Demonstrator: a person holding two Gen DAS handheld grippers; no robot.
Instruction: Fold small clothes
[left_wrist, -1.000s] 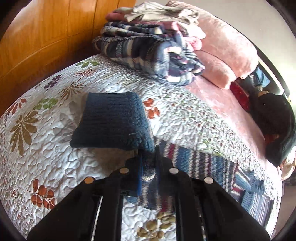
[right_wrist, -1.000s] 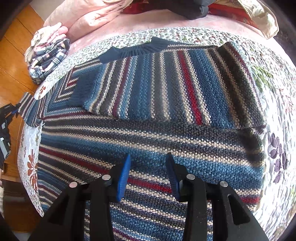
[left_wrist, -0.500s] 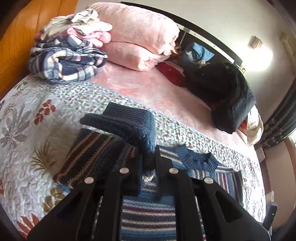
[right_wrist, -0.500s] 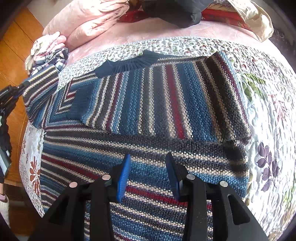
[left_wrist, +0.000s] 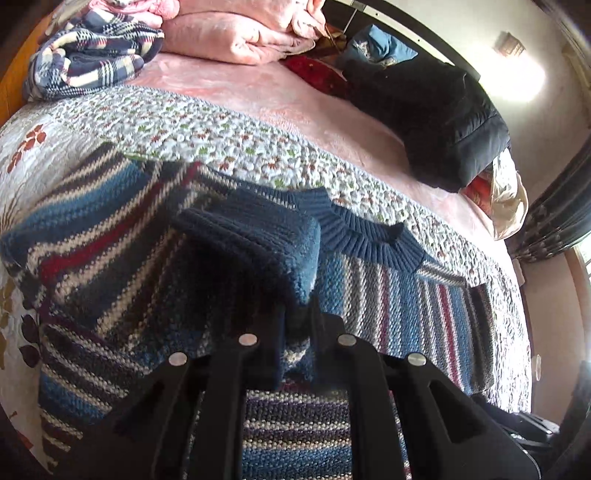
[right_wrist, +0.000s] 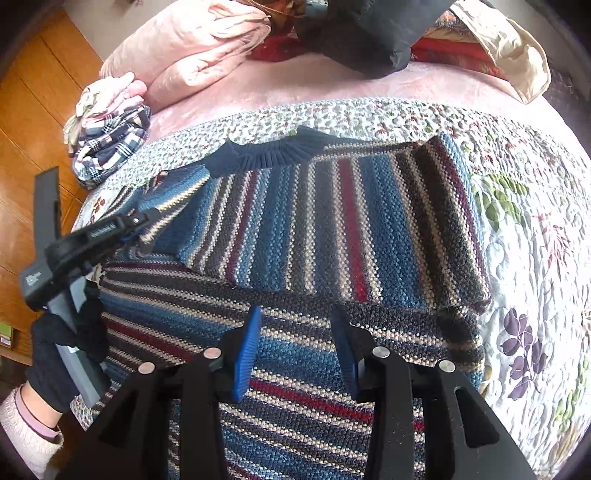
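A striped knit sweater (right_wrist: 332, 229) in blue, grey, red and cream lies on the floral quilt, its dark blue ribbed collar (right_wrist: 273, 151) at the far edge. One sleeve lies folded across the chest. My left gripper (left_wrist: 297, 317) is shut on the other sleeve's dark blue cuff (left_wrist: 255, 236) and holds it over the sweater's body. In the right wrist view that left gripper (right_wrist: 142, 221) shows at the left, in a black-gloved hand (right_wrist: 62, 354). My right gripper (right_wrist: 295, 343) hovers open above the sweater's lower part, with nothing between its blue pads (right_wrist: 247, 350).
A stack of folded clothes with a plaid blanket (left_wrist: 88, 55) sits at the quilt's far left corner. Pink pillows (right_wrist: 192, 48) and a black jacket (left_wrist: 436, 114) lie beyond on the pink sheet. A wooden wall (right_wrist: 29, 122) borders the bed on the left.
My left gripper has carried the sleeve by its cuff from out on the quilt inward over the sweater's body. The right gripper has stayed open and nearly still.
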